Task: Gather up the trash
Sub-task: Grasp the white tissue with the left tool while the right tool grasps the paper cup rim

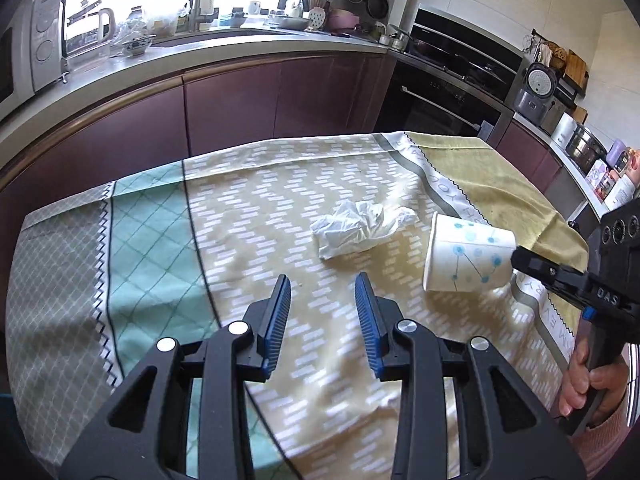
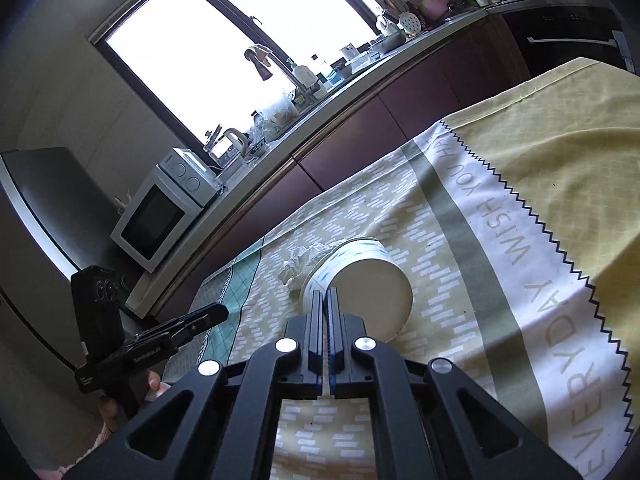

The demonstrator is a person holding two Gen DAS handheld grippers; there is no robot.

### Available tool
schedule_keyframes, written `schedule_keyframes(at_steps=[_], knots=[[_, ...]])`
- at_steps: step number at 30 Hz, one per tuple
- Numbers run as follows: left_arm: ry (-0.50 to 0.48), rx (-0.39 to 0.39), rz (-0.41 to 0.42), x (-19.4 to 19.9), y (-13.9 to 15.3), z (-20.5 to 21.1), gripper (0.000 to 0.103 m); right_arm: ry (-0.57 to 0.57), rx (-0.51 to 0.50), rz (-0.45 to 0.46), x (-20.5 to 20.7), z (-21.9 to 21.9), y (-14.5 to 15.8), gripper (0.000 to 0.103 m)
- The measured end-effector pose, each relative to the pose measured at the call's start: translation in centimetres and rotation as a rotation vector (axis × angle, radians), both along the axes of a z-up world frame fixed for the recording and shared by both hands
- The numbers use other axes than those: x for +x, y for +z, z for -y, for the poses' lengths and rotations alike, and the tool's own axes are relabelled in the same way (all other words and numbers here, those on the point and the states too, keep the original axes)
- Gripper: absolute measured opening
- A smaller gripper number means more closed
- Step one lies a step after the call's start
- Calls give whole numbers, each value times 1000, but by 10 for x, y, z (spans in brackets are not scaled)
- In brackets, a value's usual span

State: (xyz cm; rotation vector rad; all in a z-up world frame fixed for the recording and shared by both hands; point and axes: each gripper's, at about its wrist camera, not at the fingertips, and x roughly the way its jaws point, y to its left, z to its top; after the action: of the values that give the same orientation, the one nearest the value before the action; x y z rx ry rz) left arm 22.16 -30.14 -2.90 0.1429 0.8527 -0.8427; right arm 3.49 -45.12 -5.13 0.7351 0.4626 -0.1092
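Note:
A white paper cup with blue dots [image 1: 466,254] is held tilted just above the patterned tablecloth [image 1: 280,208]. My right gripper [image 1: 516,254] is shut on the cup's base rim; the right wrist view shows its fingers [image 2: 326,300] closed on the rim of the cup [image 2: 360,280]. A crumpled white tissue [image 1: 356,228] lies on the cloth left of the cup, and shows behind the cup in the right wrist view [image 2: 298,264]. My left gripper [image 1: 322,292] is open and empty, hovering over the cloth a little short of the tissue.
The table's far edge [image 1: 280,146] faces maroon kitchen cabinets [image 1: 232,100]. A counter with a microwave [image 1: 28,56], kettle and dishes runs behind. An oven [image 1: 444,108] stands at the back right.

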Motion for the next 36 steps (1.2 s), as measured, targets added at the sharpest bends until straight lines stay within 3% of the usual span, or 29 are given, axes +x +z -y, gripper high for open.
schedule_keyframes(at_steps=[7, 13, 16, 19, 22, 25, 36], knots=[[-20, 53, 8, 20, -12, 57, 41, -11, 25, -32, -15, 14, -10, 2], [-26, 65, -24, 38, -20, 77, 42, -13, 43, -55, -11, 19, -18, 17], [-37, 72, -49, 39, -26, 81, 39, -16, 46, -58, -6, 21, -21, 21], [-43, 101, -71, 40, -35, 86, 25, -9, 48, -52, -2, 21, -22, 14], [-43, 85, -79, 36, -37, 83, 17, -5, 32, -45, 0, 19, -19, 5], [-30, 62, -87, 33, -34, 74, 13, 1, 34, -28, -2, 17, -16, 3], [44, -3, -40, 3, 3, -5, 12, 66, 37, 65, -4, -3, 9, 0]])
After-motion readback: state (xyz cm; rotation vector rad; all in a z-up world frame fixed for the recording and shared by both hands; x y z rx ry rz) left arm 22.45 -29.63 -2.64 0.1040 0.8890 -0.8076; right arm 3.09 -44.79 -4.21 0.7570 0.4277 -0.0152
